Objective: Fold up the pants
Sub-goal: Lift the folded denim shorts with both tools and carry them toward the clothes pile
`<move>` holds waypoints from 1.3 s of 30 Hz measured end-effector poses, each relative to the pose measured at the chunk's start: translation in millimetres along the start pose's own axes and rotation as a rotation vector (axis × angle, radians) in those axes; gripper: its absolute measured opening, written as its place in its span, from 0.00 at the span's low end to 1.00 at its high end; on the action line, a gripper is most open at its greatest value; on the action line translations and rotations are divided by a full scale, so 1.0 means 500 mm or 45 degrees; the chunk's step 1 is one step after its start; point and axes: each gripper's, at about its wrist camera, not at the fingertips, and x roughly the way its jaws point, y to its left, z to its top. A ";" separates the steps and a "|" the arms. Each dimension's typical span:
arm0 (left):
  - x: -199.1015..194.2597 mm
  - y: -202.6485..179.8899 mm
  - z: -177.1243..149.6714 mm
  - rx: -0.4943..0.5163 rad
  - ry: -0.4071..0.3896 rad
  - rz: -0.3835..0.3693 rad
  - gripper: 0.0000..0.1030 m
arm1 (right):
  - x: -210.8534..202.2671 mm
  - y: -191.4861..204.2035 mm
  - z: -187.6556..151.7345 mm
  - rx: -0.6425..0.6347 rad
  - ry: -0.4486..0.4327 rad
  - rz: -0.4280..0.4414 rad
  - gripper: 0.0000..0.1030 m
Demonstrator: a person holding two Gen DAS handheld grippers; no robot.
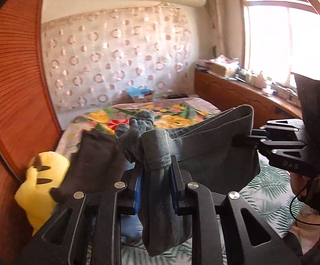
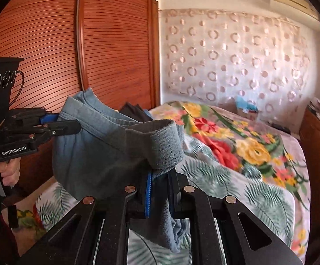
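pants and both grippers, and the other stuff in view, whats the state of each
pants: lifted off the bed, bunched, slung between both grippers
left gripper: shut on pants
right gripper: shut on pants
yellow plush toy: lying beside the wardrobe
wardrobe doors: closed

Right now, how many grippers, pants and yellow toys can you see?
Grippers: 2, left gripper and right gripper, both clamped on fabric
Grey-blue pants: 1
Yellow plush toy: 1
Total: 4

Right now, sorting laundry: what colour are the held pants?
Grey-blue pants, clearest in the right wrist view.
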 end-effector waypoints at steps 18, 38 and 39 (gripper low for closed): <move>0.072 0.154 0.003 -0.149 -0.037 0.133 0.21 | 0.172 -0.022 0.098 -0.234 0.002 0.003 0.11; 0.103 0.255 -0.072 -0.340 -0.014 0.221 0.22 | 0.423 0.003 0.194 -0.427 0.121 0.149 0.12; 0.104 0.257 -0.076 -0.347 -0.010 0.223 0.22 | 0.434 -0.003 0.195 -0.428 0.130 0.159 0.12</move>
